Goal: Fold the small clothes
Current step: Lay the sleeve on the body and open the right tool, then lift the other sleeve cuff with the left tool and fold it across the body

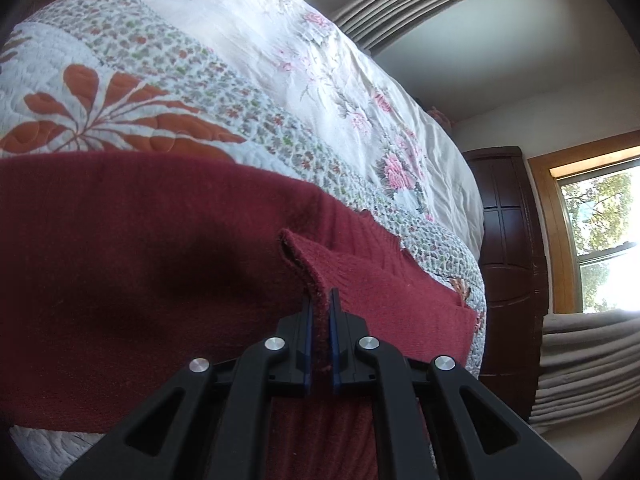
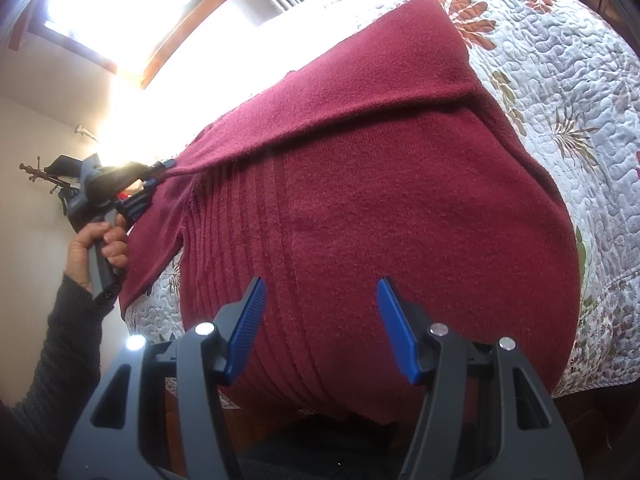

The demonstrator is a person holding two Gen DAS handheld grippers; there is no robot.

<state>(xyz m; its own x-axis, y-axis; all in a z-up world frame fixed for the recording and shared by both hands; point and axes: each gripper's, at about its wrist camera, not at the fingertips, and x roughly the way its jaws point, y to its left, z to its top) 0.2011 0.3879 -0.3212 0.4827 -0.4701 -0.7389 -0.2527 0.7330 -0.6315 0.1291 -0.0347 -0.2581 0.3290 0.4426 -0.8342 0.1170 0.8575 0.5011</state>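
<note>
a dark red sweater (image 2: 360,208) lies spread on a bed with a quilt (image 2: 568,92) that has orange leaves and small flowers on it. under the quilt, farther up the bed, is a pale sheet (image 1: 320,60) with pink flowers.

the left gripper (image 1: 321,312) has its two blue fingers (image 1: 307,328) pressed close together, and they pinch a thick edge of the sweater between them. the cloth stands up in a fold just past the tips. from the right wrist view, the left gripper (image 2: 156,184) is at the left side of the sweater, pulling one corner out to a point, so a long fold runs from there across the top of the sweater. a hand (image 2: 100,248) in a dark grey sleeve (image 2: 52,340) grips its handle.

the right gripper (image 2: 320,320) is low over the near part of the sweater. its blue fingers (image 2: 394,328) are spread wide apart and nothing is between them. i cannot tell if the tips touch the cloth.

a bright window (image 1: 600,236) and a dark wood cabinet (image 1: 508,240) are beside the bed.
</note>
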